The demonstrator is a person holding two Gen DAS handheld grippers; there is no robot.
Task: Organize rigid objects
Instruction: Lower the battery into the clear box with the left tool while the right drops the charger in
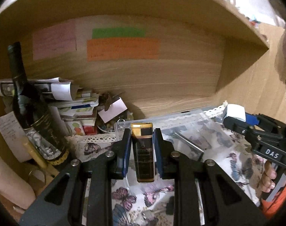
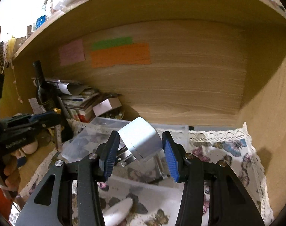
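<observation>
1. Clamping one black-and-gold lighter [image 1: 143,152] between its two blue-padded fingers [image 1: 124,154], the left gripper [image 1: 142,150] holds it upright, gold cap away from the camera; both pads press on the lighter's sides.
2. One white plug adapter [image 2: 141,141] sits tilted between the two fingers [image 2: 170,160] of the right gripper [image 2: 141,154], its metal prongs pointing back toward the left finger. The pads stand partly apart and bear on its corners, so it is gripped.
3. One clear plastic box [image 1: 190,120] lies just beyond and below both pairs of fingers, with a metal rod-like piece inside it.
4. One dark wine bottle [image 1: 31,113] stands well to the left of the left fingers, leaning slightly against one heap of papers and small cartons [image 1: 75,101].
5. Three coloured paper notes are stuck on the back panel above the fingers: one pink [image 1: 54,41], one green [image 1: 118,32], one orange [image 1: 122,49].
6. One hand [image 1: 269,177] shows at the right edge of the left wrist view, wrapped round the right gripper's handle beside an orange sleeve.
7. The surface is covered by a white butterfly-print cloth with a lace edge [image 2: 227,150].
8. The setting is a wooden alcove [image 2: 180,86]: a light wood-grain back panel, side walls and a shelf board overhead, with blurred clutter on top of it.
</observation>
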